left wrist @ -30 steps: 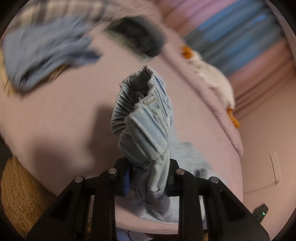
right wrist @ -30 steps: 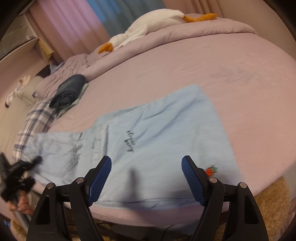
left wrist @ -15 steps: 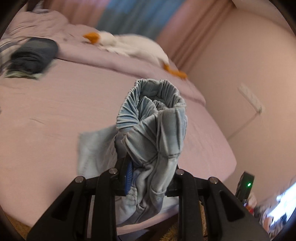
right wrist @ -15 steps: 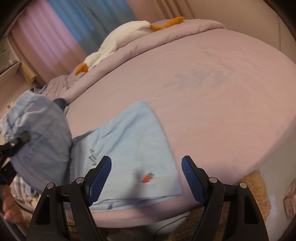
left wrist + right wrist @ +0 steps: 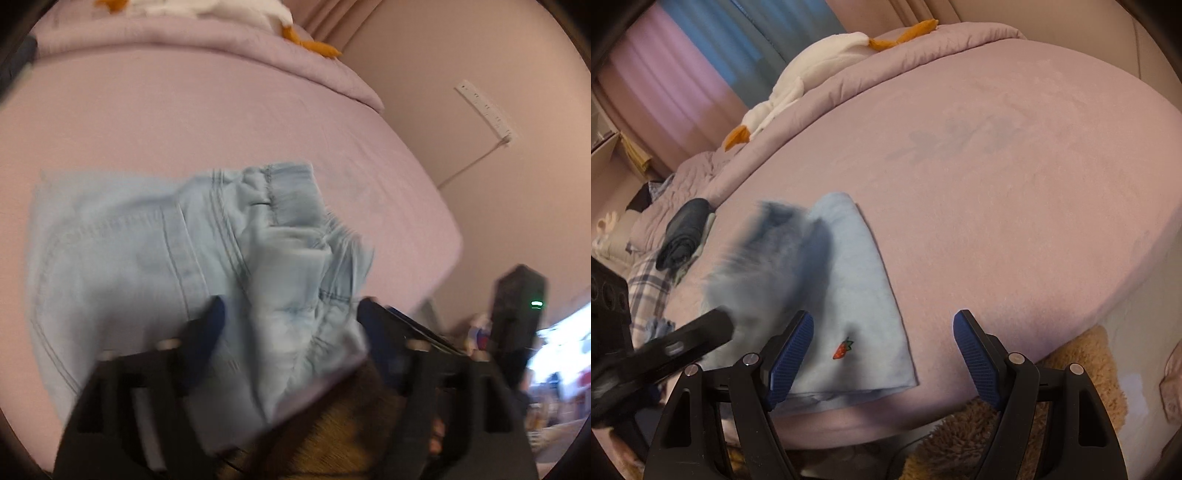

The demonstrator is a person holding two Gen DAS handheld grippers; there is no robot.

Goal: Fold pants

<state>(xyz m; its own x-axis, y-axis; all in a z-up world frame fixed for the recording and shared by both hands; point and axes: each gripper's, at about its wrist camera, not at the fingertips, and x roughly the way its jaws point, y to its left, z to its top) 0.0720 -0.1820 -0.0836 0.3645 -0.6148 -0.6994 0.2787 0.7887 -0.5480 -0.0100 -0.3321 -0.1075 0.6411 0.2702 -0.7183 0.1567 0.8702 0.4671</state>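
Light blue denim pants [image 5: 147, 251] lie on the lilac bed [image 5: 184, 110], their elastic waistband [image 5: 291, 192] doubled over onto the legs. My left gripper [image 5: 291, 325] is blurred, its jaws spread wide on either side of the bunched waistband and not pinching it. In the right wrist view the pants [image 5: 857, 295] lie near the bed's front edge, a small strawberry patch [image 5: 843, 349] at the hem. My right gripper [image 5: 884, 350] hangs open just above that hem, holding nothing. The left gripper's black body [image 5: 665, 350] shows blurred at the left.
A white goose plush [image 5: 812, 70] lies on the rolled quilt at the back. Dark folded clothing [image 5: 683, 236] and a plaid cloth [image 5: 646, 288] sit at the far left. A shaggy tan rug [image 5: 1071, 387] lies below the bed edge. A power strip [image 5: 484, 110] hangs on the wall.
My left gripper carried the waistband across and down onto the pant legs, then its jaws spread apart and let go. The right gripper stayed open near the hem.
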